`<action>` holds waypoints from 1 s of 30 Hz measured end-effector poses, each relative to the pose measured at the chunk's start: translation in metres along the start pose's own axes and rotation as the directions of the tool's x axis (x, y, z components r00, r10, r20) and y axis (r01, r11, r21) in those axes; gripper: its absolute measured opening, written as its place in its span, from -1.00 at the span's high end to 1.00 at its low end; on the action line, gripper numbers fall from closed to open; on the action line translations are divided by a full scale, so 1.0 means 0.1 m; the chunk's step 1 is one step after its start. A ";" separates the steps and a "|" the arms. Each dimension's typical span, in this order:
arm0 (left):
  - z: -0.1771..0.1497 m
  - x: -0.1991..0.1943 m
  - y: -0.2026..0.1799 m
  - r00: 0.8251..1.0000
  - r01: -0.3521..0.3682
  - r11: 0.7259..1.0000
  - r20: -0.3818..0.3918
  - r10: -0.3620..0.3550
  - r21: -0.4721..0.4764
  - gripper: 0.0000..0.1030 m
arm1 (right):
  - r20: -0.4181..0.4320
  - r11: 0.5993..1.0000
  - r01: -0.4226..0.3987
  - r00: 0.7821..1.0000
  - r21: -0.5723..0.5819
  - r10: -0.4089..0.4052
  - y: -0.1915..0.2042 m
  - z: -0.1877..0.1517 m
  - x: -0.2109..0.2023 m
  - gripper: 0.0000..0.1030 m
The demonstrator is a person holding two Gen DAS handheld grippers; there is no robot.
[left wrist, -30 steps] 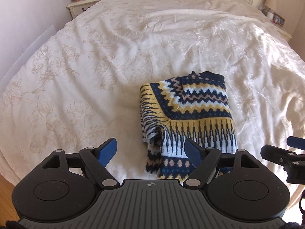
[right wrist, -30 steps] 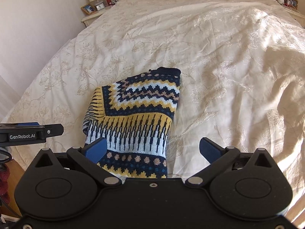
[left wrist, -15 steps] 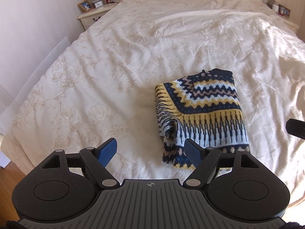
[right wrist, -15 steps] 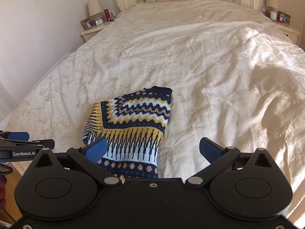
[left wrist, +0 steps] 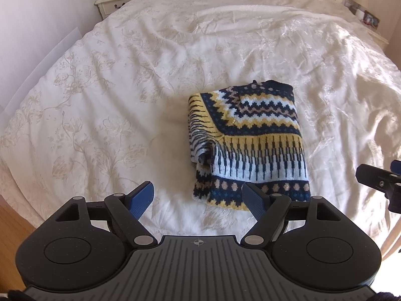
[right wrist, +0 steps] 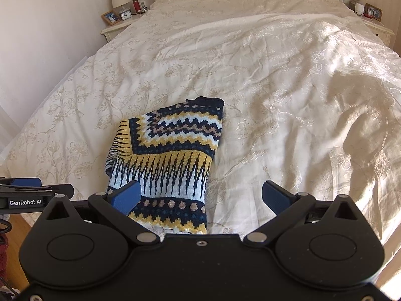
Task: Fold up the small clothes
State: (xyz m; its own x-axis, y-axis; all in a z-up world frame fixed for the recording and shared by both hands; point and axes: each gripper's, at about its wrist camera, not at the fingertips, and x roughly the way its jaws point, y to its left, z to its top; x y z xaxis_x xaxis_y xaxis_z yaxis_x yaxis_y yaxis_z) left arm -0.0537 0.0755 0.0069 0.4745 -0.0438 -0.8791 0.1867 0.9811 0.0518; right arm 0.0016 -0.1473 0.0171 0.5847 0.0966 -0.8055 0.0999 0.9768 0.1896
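A small knitted sweater (left wrist: pixel 250 140) in navy, yellow and white zigzag bands lies folded into a rough rectangle on the cream bedspread (left wrist: pixel 125 87). The same sweater (right wrist: pixel 170 160) shows in the right wrist view, just ahead and to the left. My left gripper (left wrist: pixel 199 197) hovers open above the bed's near edge, its right finger over the sweater's hem. My right gripper (right wrist: pixel 200 197) is also open and holds nothing, its left finger over the sweater's lower left part. Each gripper's tip appears at the edge of the other's view.
A cream floral bedspread covers the whole bed, wrinkled to the right (right wrist: pixel 338 125). A bedside table (right wrist: pixel 117 25) with a lamp, clock and photo frame stands at the back left, another (right wrist: pixel 376 25) at the back right. Wooden floor (left wrist: pixel 12 225) shows at the lower left.
Both grippers have drawn back and risen a little from the sweater, then the left one came closer again. The sweater has stayed put, and both grippers remain open.
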 end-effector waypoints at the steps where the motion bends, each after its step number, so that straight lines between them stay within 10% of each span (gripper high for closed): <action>1: 0.00 0.01 0.00 1.000 0.000 1.000 -0.003 0.000 0.000 -0.49 | -0.004 1.000 -0.002 1.000 0.007 0.002 -0.01 0.00 0.01 -0.98; 30: -0.03 0.13 0.02 0.998 0.004 1.000 -0.061 -0.005 -0.011 -0.49 | -0.043 0.998 -0.026 0.999 0.053 0.029 -0.01 0.02 0.16 -0.98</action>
State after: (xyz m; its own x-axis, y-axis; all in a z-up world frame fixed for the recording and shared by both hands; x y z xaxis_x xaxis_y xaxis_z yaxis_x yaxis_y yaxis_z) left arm -0.0502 0.0773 -0.0056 0.4200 -0.0370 -0.9068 0.1790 0.9829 0.0428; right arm 0.0123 -0.1475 0.0051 0.5522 0.1325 -0.8231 0.1268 0.9625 0.2400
